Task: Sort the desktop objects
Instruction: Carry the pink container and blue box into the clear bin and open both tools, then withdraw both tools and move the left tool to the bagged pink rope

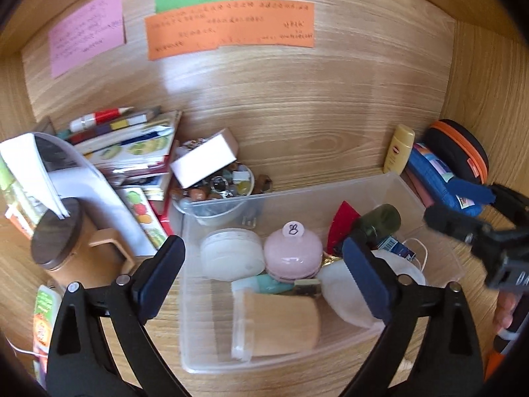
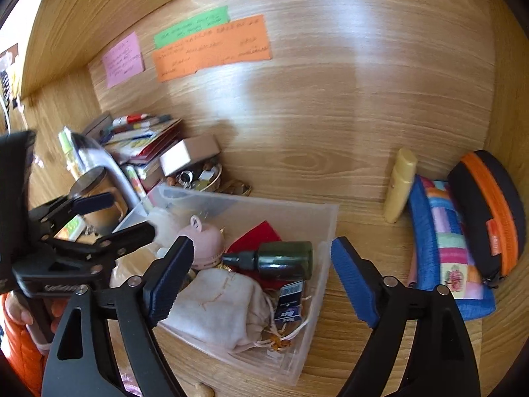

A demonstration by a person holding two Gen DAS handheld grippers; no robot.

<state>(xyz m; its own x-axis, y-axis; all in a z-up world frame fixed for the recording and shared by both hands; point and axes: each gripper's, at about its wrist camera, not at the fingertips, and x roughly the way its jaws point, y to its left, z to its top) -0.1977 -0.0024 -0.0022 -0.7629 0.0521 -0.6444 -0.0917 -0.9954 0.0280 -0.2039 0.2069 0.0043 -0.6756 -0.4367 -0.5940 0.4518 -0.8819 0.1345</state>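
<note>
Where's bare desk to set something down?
Bare wood lies between the clear bin and the yellow bottle, running back to the wall. The left side is crowded: books, mug, trinket bowl.

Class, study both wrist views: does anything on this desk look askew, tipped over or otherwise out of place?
Yes. The white box sits tilted on the rim of the trinket bowl instead of lying flat. The books behind it are heaped at angles, and the dark green bottle lies on its side in the clear bin.
</note>
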